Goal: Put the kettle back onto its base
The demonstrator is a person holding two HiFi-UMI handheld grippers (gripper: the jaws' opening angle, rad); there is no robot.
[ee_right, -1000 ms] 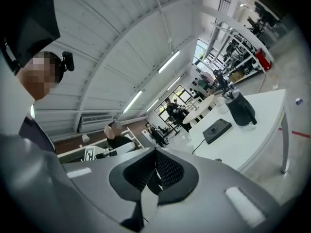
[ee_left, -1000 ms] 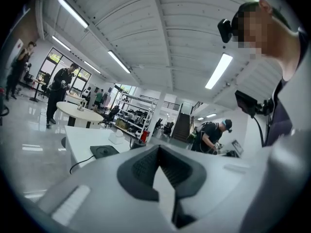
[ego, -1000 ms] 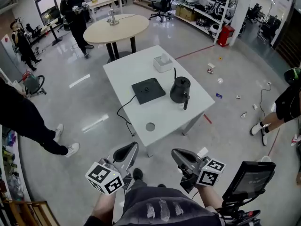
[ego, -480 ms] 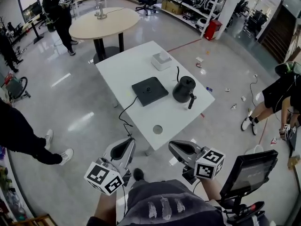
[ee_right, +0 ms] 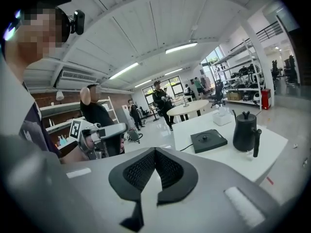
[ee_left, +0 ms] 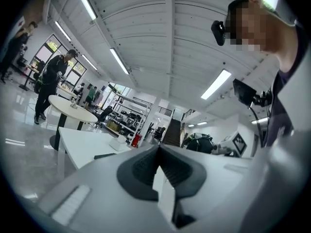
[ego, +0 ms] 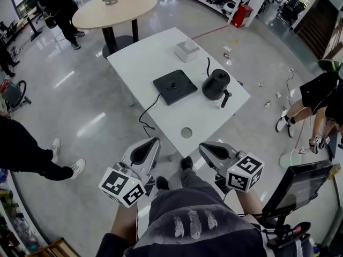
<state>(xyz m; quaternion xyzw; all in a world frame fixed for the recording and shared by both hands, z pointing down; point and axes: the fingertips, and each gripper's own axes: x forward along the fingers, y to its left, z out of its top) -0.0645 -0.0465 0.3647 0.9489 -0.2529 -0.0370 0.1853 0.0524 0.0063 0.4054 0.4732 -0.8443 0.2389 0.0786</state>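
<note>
Both grippers are clenched with nothing between the jaws: the left gripper (ego: 146, 149) (ee_left: 159, 152) and the right gripper (ego: 211, 153) (ee_right: 155, 154) hang side by side over bare floor (ego: 102, 116), short of the bench (ego: 155, 52) (ee_right: 272, 152). The bench's near corner lies just ahead of them, a little closer to the right gripper, with a strip of floor in between.

The kettle (ego: 215, 84) (ee_right: 244, 130) stands upright on the bench, ahead of the right gripper and slightly to its right. It is close to the bench's right edge, its handle turned toward the grippers. The base (ego: 174, 86) (ee_right: 208, 141) lies flat ahead of the gap between the grippers, to the left of the kettle and apart from it. Its cord (ego: 147, 114) runs off the bench's left edge, ahead of the left gripper. A round hole (ego: 186, 132) sits in the benchtop between the base and the near corner. A white box (ego: 187, 50) (ee_right: 224, 116) stands beyond the base, near the far edge.

The benchtop around the base is bare on every side. Left of the left gripper the floor is open up to a person's legs (ego: 32, 154). Right of the right gripper, a screen (ego: 297, 183) stands close by.
</note>
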